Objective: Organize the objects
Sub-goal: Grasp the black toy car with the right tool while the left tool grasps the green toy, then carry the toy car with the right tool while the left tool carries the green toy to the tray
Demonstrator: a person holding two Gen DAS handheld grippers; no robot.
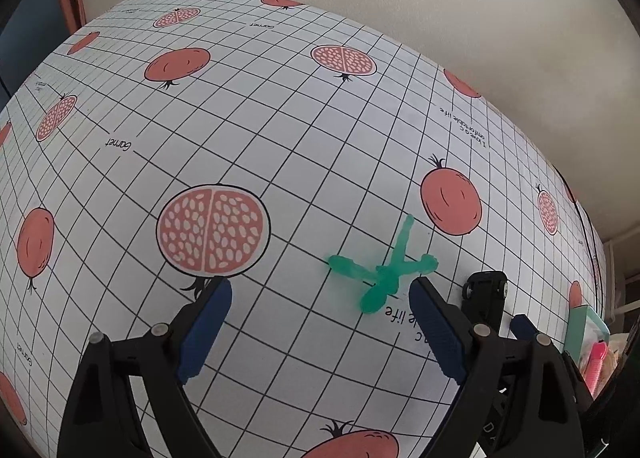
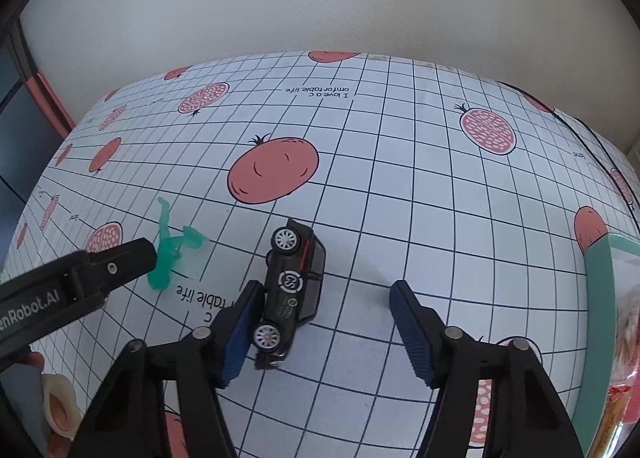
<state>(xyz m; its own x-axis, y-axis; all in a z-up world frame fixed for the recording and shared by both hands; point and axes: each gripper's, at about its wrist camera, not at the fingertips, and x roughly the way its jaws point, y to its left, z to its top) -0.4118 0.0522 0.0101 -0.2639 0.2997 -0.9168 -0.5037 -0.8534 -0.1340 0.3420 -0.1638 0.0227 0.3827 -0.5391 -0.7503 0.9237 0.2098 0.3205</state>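
Observation:
A translucent green plastic figure (image 1: 384,264) lies on the pomegranate-print tablecloth (image 1: 280,130), just ahead of my right-hand blue pad. My left gripper (image 1: 320,294) is open and empty above the cloth. The figure also shows in the right wrist view (image 2: 170,246), partly behind the left gripper's black finger (image 2: 116,262). A black toy car (image 2: 294,286) lies tipped on its side, wheels facing the camera, touching the left pad of my right gripper (image 2: 326,292), which is open.
A teal-rimmed box (image 2: 598,286) with pink and other items stands at the right table edge; it also shows in the left wrist view (image 1: 588,338). A cream wall rises behind the table. A person's hand (image 2: 56,406) shows at lower left.

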